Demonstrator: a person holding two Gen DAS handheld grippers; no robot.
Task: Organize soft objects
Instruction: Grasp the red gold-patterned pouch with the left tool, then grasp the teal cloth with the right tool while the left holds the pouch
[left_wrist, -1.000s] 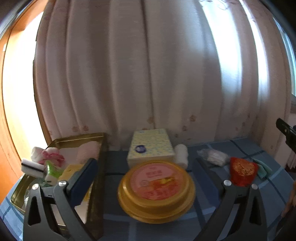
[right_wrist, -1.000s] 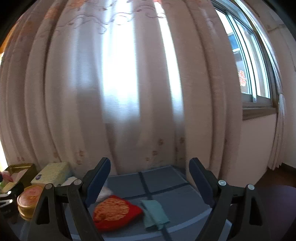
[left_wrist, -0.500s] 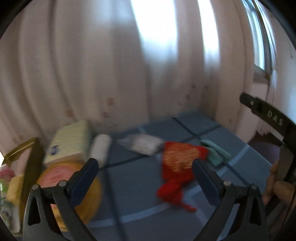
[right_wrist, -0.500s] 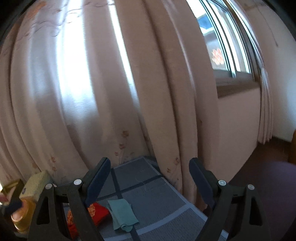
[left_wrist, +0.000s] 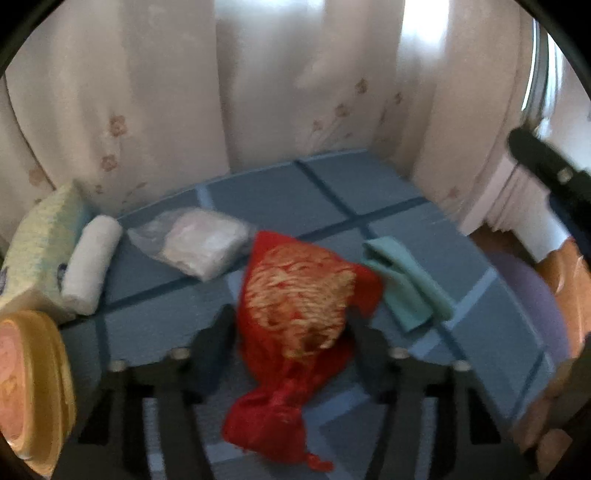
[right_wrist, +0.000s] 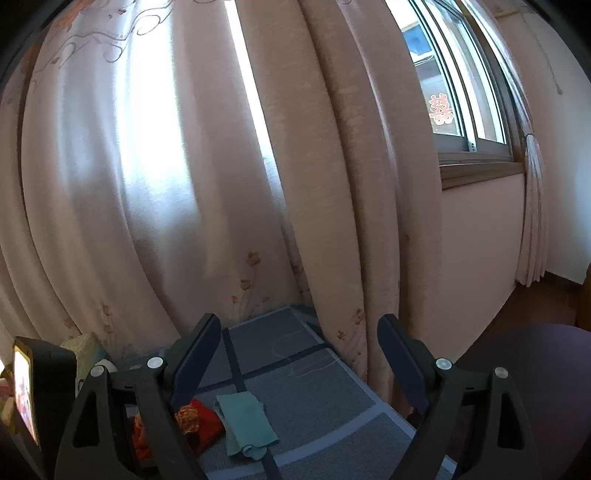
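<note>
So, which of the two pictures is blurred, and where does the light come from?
Left wrist view: motion blur smears the red pouch, the teal cloth and the left tongs, and the edges bend from the fisheye lens. Right wrist view: sharp; daylight shines through the curtain from behind, so the right tongs and the blue mat look dark.
</note>
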